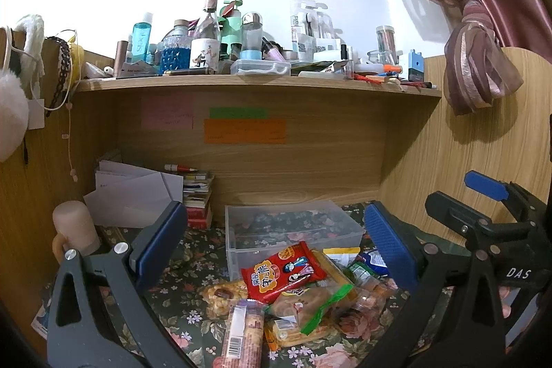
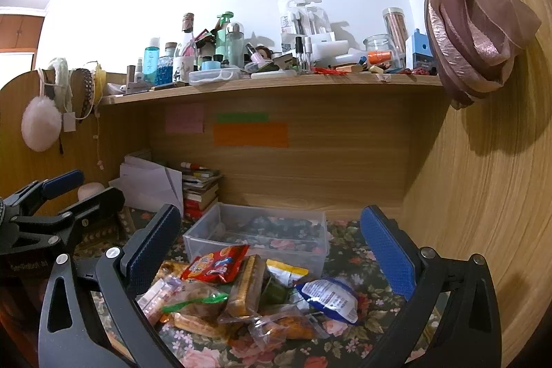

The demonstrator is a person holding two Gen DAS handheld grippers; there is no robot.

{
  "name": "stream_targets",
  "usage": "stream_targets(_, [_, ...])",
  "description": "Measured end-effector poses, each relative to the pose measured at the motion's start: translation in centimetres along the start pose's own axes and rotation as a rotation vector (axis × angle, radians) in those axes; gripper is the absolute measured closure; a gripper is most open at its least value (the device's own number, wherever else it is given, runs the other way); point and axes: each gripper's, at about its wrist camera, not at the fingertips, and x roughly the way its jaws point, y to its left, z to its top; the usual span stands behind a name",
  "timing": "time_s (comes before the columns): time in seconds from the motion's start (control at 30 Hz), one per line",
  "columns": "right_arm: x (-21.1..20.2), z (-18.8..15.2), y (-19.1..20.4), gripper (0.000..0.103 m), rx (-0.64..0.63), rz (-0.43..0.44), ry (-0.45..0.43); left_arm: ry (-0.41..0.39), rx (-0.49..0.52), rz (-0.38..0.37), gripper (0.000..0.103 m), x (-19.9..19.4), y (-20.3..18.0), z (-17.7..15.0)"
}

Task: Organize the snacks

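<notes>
both claws wide open, nothing held; left claw (image 1: pixel 276 237) and right claw (image 2: pixel 272 240) hover over the snack pile (image 2: pixel 248 292) on the floral worktop (image 2: pixel 348 257), just in front of the clear bin (image 2: pixel 255 238); I'd grab the top red packet (image 1: pixel 283 271) first, pinching an edge so it doesn't crush

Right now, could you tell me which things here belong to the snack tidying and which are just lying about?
For the job: snack pile, including red packet and blue-white packet; clear plastic box; left tool and right tool, both open.

Lying about: shelf bottles, book stack, sticky notes, curtain.
</notes>
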Motion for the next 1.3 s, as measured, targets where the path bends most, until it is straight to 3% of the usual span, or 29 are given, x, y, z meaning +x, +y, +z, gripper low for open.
stream_targets(1.3, [0.04,0.21,0.83,0.000,-0.004,0.022,-0.006,-0.020,-0.007,0.010,0.000,-0.29,0.57,0.18])
